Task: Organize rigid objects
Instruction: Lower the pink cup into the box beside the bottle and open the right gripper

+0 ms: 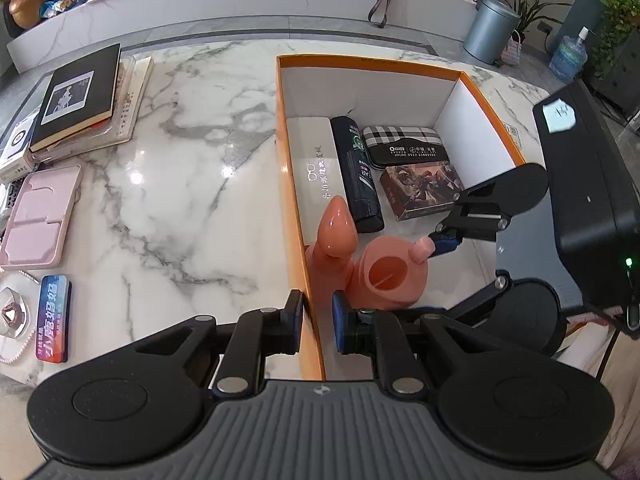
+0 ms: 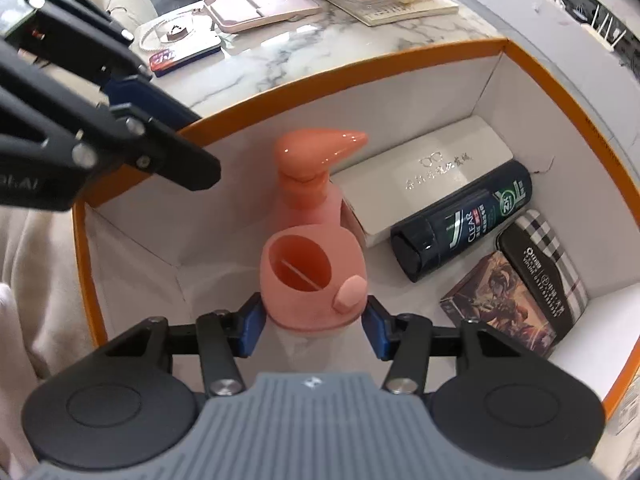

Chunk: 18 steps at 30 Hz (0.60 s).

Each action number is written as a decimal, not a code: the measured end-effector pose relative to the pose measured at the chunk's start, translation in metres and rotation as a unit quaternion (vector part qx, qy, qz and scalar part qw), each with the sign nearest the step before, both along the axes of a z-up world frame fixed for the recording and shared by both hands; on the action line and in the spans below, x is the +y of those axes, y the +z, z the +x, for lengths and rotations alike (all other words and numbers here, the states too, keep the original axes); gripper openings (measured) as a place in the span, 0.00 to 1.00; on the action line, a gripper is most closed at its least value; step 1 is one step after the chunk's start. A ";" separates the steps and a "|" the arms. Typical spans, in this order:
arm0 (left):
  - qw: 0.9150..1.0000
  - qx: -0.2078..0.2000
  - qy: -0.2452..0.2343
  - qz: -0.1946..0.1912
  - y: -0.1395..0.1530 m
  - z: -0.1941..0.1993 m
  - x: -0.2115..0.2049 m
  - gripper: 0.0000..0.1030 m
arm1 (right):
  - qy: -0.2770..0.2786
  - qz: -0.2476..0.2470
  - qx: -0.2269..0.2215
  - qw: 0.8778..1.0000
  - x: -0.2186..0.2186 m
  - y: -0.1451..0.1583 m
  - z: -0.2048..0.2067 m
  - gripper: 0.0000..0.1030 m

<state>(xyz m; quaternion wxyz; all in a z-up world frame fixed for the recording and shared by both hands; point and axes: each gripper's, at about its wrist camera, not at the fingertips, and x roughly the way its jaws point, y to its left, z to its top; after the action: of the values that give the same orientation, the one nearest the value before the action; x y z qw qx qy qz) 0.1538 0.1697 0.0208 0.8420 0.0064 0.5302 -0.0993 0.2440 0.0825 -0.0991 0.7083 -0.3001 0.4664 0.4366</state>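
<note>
An orange-rimmed white box (image 1: 290,168) (image 2: 360,64) sits on the marble table. A salmon-pink pump dispenser (image 1: 384,272) (image 2: 312,264) stands inside its near corner. My right gripper (image 2: 314,326) (image 1: 430,260) is shut on the dispenser's body, pads on both sides. My left gripper (image 1: 318,326) straddles the box's left wall with a narrow gap, one finger outside, one inside; I cannot tell if it pinches the wall. It shows in the right wrist view (image 2: 160,120) at the box edge.
In the box lie a white glasses case (image 1: 316,168), a dark shampoo bottle (image 1: 358,172), a plaid case (image 1: 404,144) and a card box (image 1: 424,190). On the table left are books (image 1: 80,100), a pink tray (image 1: 36,220) and a colourful tin (image 1: 54,318).
</note>
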 end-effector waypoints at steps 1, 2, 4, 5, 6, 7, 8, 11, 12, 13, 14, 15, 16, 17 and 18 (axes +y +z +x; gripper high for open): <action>1.000 0.000 -0.001 0.002 0.000 0.000 0.000 0.16 | -0.003 -0.002 -0.003 1.000 0.000 0.000 0.001 0.51; 1.000 0.000 -0.001 0.002 0.000 0.000 0.000 0.16 | -0.005 -0.005 -0.008 1.000 0.000 -0.001 0.003 0.51; 1.000 0.000 -0.002 0.001 0.000 -0.001 0.000 0.16 | -0.008 -0.008 -0.018 1.000 0.000 -0.001 0.006 0.51; 1.000 0.000 -0.001 0.000 0.000 -0.001 0.001 0.16 | -0.009 -0.010 -0.025 1.000 0.000 -0.002 0.009 0.51; 1.000 0.000 0.000 -0.001 0.000 -0.001 0.001 0.16 | -0.008 -0.010 -0.028 1.000 0.000 -0.002 0.009 0.51; 1.000 0.000 0.000 -0.001 0.000 -0.001 0.001 0.16 | -0.005 -0.010 -0.031 0.999 0.001 -0.002 0.010 0.51; 1.000 0.000 0.000 -0.001 0.000 -0.001 0.001 0.16 | 0.000 -0.010 -0.034 0.999 0.001 -0.003 0.009 0.51; 1.000 0.000 -0.001 -0.001 -0.001 -0.001 0.001 0.16 | 0.011 -0.006 -0.036 0.999 -0.002 -0.003 0.009 0.52; 1.000 -0.001 0.000 -0.001 0.000 -0.001 0.002 0.16 | 0.011 -0.004 -0.034 0.999 -0.003 -0.003 0.010 0.52; 1.000 -0.001 0.000 0.000 0.000 0.000 0.001 0.16 | 0.012 -0.001 -0.029 1.000 -0.004 -0.002 0.011 0.52; 1.000 -0.001 0.000 0.001 0.000 -0.001 0.001 0.16 | 0.017 0.005 -0.016 1.000 -0.006 -0.002 0.010 0.52; 1.000 -0.002 -0.002 0.003 0.000 -0.001 0.000 0.16 | 0.026 0.012 -0.003 1.000 -0.006 -0.002 0.009 0.52; 1.000 -0.002 -0.004 0.007 0.000 0.000 -0.001 0.16 | 0.038 0.014 0.001 0.999 -0.005 -0.003 0.005 0.52; 1.000 -0.002 -0.004 0.009 0.000 0.000 -0.002 0.16 | 0.045 0.010 -0.011 0.999 -0.003 -0.004 0.002 0.52; 1.000 -0.002 -0.004 0.012 0.000 0.000 -0.003 0.16 | 0.047 0.006 -0.018 0.999 -0.001 -0.003 -0.001 0.52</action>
<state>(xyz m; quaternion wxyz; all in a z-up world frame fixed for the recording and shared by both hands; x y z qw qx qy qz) 0.1537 0.1670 0.0211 0.8423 0.0185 0.5299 -0.0968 0.2427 0.0812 -0.1026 0.6969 -0.3258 0.4363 0.4667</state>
